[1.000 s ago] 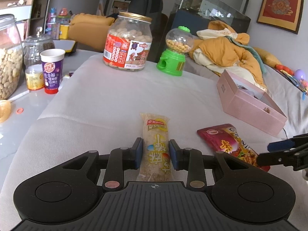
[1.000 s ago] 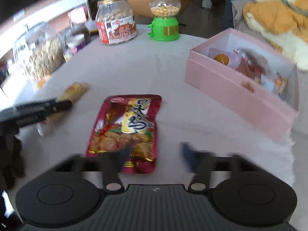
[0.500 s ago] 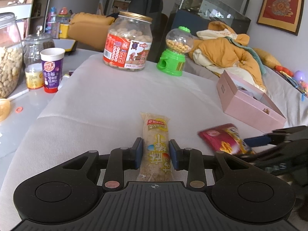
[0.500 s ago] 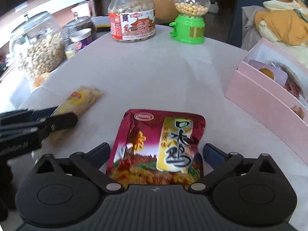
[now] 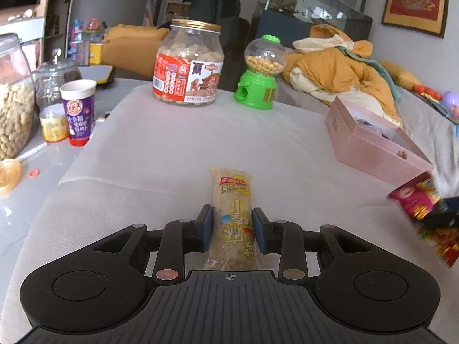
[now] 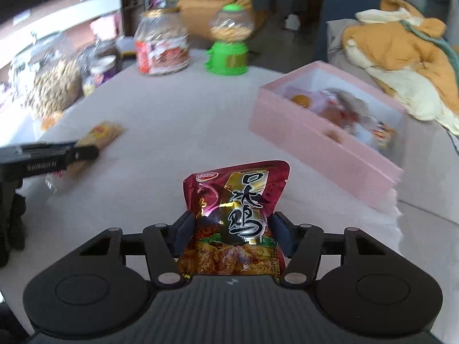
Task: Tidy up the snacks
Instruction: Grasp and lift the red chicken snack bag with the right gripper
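My left gripper (image 5: pixel 232 226) is shut on a long yellow-labelled snack bar (image 5: pixel 233 200) that lies on the white cloth; both show at the left of the right wrist view, gripper (image 6: pixel 86 153) and bar (image 6: pixel 100 133). My right gripper (image 6: pixel 232 229) is shut on a red foil snack pouch (image 6: pixel 238 200) and holds it lifted off the cloth, tilted up. The pouch shows blurred at the right edge of the left wrist view (image 5: pixel 416 200). An open pink box (image 6: pixel 330 140) holding several snacks stands ahead to the right; it also shows in the left wrist view (image 5: pixel 373 140).
A peanut jar with a red label (image 5: pixel 188 66) and a green candy dispenser (image 5: pixel 259 74) stand at the cloth's far edge. A purple cup (image 5: pixel 79 111), a small tub (image 5: pixel 53 126) and a big glass jar of nuts (image 5: pixel 13 100) stand at the left. Orange bedding (image 5: pixel 344 68) lies beyond.
My right gripper has closed on the red pouch and lifted it off the cloth, moving toward the pink box. My left gripper stays on the snack bar.
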Available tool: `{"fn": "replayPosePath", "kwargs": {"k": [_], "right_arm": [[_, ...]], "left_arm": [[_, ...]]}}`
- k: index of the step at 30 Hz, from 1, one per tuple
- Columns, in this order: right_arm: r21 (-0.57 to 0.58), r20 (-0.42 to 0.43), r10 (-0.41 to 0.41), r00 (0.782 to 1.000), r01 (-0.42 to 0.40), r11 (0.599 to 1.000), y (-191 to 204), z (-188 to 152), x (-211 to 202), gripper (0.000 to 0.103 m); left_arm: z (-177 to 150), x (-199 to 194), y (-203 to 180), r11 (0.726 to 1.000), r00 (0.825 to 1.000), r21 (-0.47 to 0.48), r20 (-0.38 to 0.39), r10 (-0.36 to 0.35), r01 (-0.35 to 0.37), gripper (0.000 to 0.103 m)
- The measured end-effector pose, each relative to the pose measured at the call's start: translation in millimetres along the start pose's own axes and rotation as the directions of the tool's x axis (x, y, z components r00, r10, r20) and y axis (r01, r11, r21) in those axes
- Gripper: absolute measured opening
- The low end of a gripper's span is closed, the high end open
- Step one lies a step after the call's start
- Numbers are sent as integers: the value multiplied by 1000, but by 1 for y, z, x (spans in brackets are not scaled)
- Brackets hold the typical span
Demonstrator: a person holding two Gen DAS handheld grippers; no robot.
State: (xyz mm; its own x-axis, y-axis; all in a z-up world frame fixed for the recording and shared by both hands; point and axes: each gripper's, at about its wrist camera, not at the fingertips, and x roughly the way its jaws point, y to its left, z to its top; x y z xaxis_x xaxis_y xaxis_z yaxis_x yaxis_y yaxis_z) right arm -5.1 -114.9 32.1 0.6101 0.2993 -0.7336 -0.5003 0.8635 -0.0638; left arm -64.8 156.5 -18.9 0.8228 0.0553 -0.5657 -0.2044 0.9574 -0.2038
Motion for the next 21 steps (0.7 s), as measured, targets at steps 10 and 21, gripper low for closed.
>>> {"fn": "replayPosePath", "kwargs": {"k": [10, 21], "right_arm": [[144, 86, 4, 996, -17, 989, -56, -26, -39, 26], [208, 8, 77, 997, -77, 975, -17, -44, 14, 92]], "left_arm": [[0, 1, -28, 993, 999, 120, -32, 11, -7, 34], [-20, 1, -79, 976, 1000, 216, -29, -6, 12, 34]]}}
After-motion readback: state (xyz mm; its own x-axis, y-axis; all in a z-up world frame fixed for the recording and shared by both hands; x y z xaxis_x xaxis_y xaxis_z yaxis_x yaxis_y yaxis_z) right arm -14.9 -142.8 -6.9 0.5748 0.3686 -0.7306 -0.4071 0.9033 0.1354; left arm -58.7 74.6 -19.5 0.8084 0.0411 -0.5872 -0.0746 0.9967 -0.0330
